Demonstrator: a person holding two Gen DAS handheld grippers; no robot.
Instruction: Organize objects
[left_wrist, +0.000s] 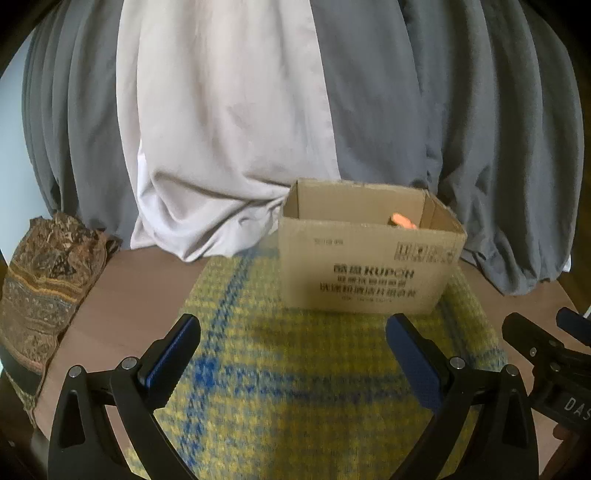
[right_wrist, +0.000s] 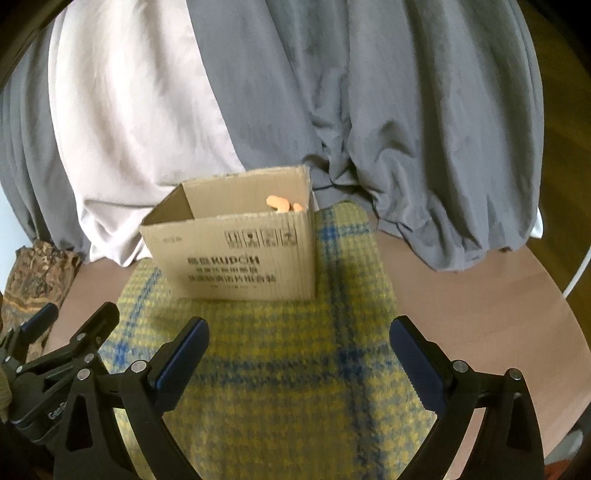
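Grey and white curtains (left_wrist: 229, 122) hang across the whole upper part of both views, bunching where they meet a round reddish-brown tabletop (right_wrist: 498, 295). At the middle of the left wrist view an open brown cardboard box (left_wrist: 365, 266) with black printed lettering stands upright on a yellow woven cloth with blue check lines (left_wrist: 280, 376); an orange object (left_wrist: 402, 220) peeks over its rim near the back right corner, too hidden to identify. Below the box, the left gripper (left_wrist: 293, 356) is spread wide with nothing between its blue-padded fingers, hovering over the cloth. In the right wrist view the right gripper (right_wrist: 299, 358) is likewise spread and empty. A patterned brown fabric bundle (left_wrist: 44, 288) sits at the left edge of the frame.
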